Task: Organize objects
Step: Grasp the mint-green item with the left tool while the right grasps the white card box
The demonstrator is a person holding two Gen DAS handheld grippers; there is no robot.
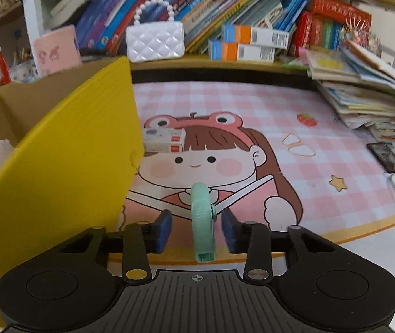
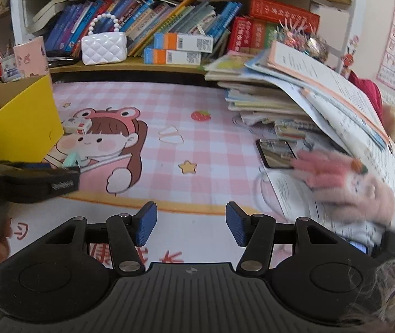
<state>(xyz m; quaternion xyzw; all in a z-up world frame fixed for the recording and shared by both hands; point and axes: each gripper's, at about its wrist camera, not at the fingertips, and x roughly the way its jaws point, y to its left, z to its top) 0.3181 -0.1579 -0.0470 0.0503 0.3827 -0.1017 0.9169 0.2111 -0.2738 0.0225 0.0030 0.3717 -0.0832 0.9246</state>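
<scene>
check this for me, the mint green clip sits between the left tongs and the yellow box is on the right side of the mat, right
Not quite. The mint green clip does sit between the left tongs, but the yellow box stands on the left side of the mat, as the left wrist view shows.

Bright, even light; fisheye-warped, blurred edges.

pink glove (image 2: 344, 177) blurred, phone (image 2: 276, 154) partly hidden
</scene>
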